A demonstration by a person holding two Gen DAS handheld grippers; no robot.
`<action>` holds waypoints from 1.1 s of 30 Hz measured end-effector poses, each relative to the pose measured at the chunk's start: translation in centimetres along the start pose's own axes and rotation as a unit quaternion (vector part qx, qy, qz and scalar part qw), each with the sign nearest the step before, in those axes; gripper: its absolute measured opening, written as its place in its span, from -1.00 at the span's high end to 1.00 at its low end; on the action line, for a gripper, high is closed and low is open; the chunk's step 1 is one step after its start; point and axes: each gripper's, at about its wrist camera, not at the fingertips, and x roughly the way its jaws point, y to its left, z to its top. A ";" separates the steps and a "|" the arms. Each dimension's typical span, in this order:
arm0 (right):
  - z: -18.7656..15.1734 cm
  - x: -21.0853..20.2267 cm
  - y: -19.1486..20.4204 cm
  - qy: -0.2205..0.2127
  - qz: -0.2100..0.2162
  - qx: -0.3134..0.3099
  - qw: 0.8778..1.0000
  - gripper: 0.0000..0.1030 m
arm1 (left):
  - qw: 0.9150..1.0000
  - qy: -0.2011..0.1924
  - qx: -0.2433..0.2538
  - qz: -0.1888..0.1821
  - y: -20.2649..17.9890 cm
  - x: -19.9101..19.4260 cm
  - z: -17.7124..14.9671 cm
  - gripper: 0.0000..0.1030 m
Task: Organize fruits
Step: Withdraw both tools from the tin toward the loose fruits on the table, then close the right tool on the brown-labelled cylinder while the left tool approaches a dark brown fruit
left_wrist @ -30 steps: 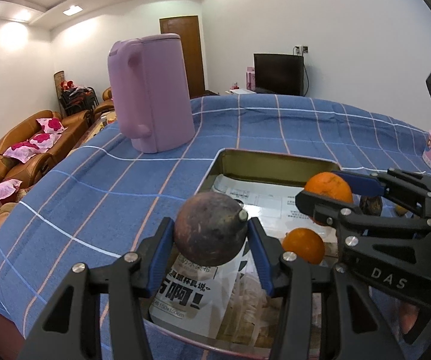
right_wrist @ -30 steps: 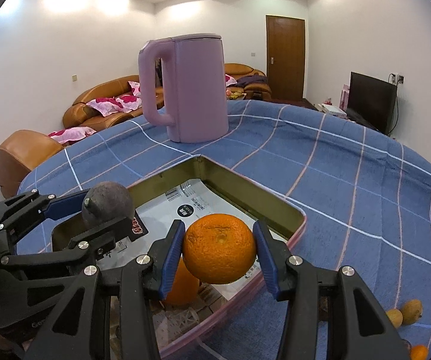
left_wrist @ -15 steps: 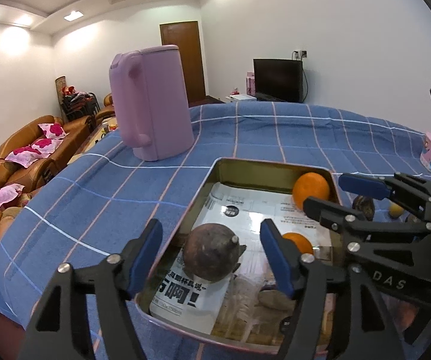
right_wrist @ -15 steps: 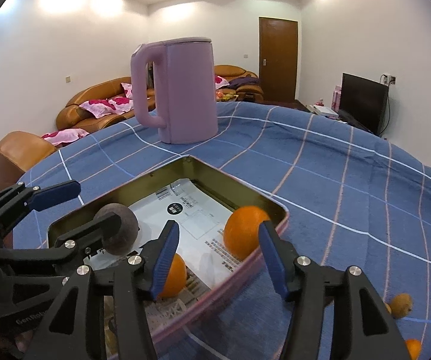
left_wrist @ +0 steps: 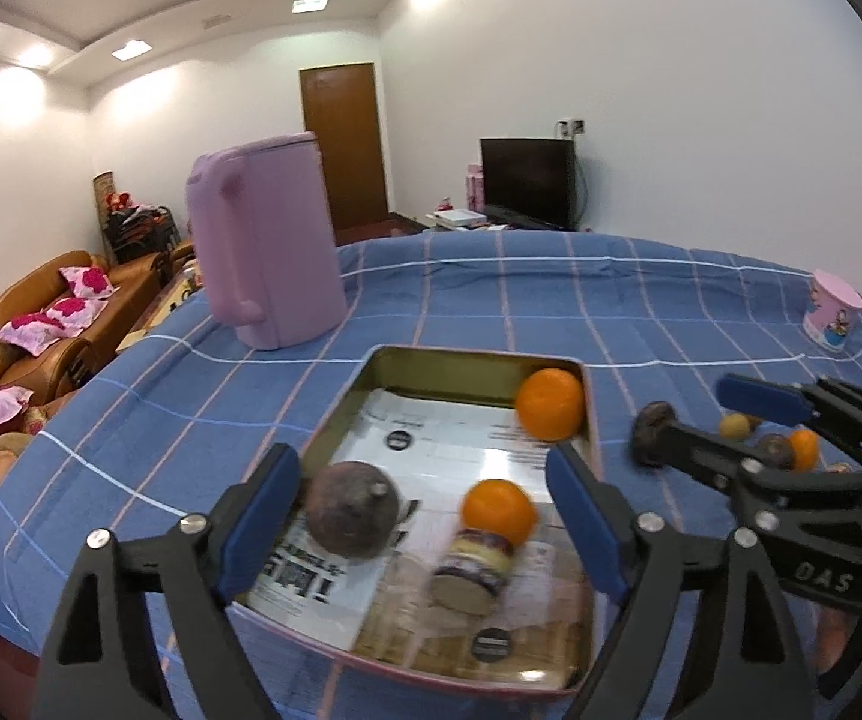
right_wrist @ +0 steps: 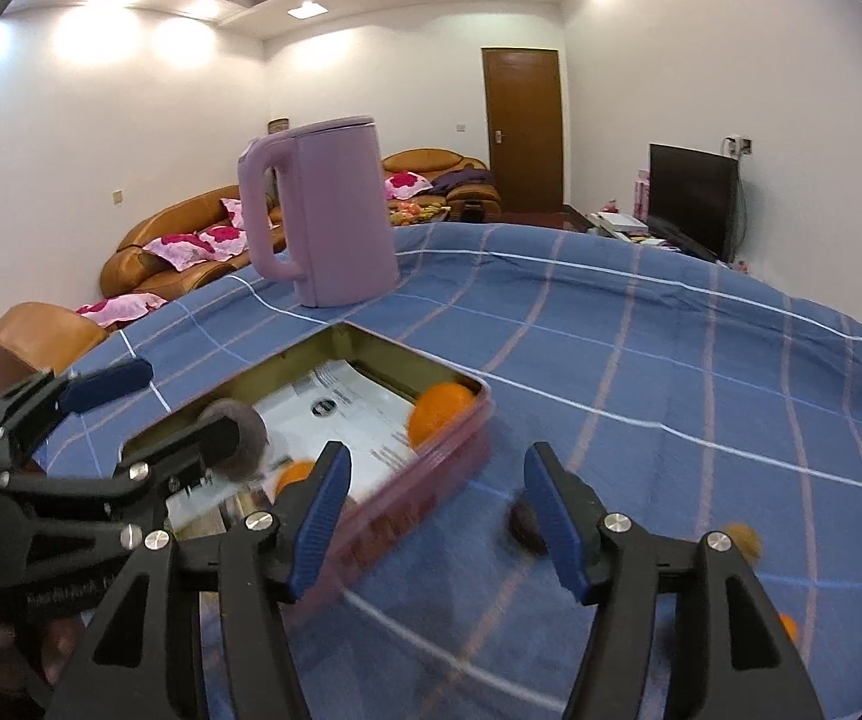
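Fruit (left_wrist: 352,517) released — between open fingers (left_wrist: 586,519)

i see white walls (right_wrist: 161,120), a brown door (right_wrist: 521,126), an orange sofa (right_wrist: 185,246) with pink pillows (right_wrist: 203,240), a black tv (right_wrist: 692,198), and bright ceiling lights (right_wrist: 308,11).

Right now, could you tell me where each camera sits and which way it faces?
Left wrist: on the left gripper, looking down over the tray; its opening jaws are empty, and the right gripper shows alongside.
Right wrist: on the right gripper, aimed past the tray's corner at the blue cloth; empty jaws opening.
Shared: tray, purple kettle, oranges.
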 end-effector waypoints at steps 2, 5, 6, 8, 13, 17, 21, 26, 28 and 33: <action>-0.9 -1.3 -1.0 0.005 -0.022 -0.002 1.000 -0.21 | 1.000 0.003 0.004 -0.013 -0.9 -0.1 -0.1 -0.70; -2.7 -3.8 -3.7 0.013 -0.053 0.018 0.998 -0.21 | 0.999 0.009 0.012 -0.034 -2.6 -0.2 -0.4 -0.70; -3.2 -4.4 -4.6 0.016 -0.061 0.027 0.998 -0.21 | 0.999 0.011 0.016 -0.039 -3.3 -0.1 -0.5 -0.70; -4.4 -5.6 -6.4 0.028 -0.087 0.044 0.995 -0.21 | 0.999 0.015 0.021 -0.047 -4.3 -0.1 -0.7 -0.70; -6.1 -6.8 -9.3 0.046 -0.110 0.066 0.991 -0.20 | 0.997 0.022 0.039 -0.069 -6.9 -0.5 -0.9 -0.70; -6.8 -6.7 -10.4 0.063 -0.093 0.083 0.990 -0.20 | 0.995 0.031 0.049 -0.085 -8.7 -0.4 -0.9 -0.70; -7.3 -6.2 -10.7 0.078 -0.086 0.086 0.990 -0.10 | 0.993 0.035 0.060 -0.094 -10.3 -0.1 -0.7 -0.70; -8.2 -5.7 -11.3 0.101 -0.074 0.094 0.988 0.14 | 0.990 0.042 0.071 -0.110 -12.4 0.5 -0.6 -0.70; -8.3 -5.9 -11.7 0.098 -0.065 0.106 0.987 0.35 | 0.989 0.052 0.073 -0.120 -13.3 1.0 -0.7 -0.70; -8.6 -6.6 -12.7 0.086 -0.067 0.125 0.986 0.37 | 0.983 0.077 0.073 -0.150 -14.7 1.9 -0.8 -0.65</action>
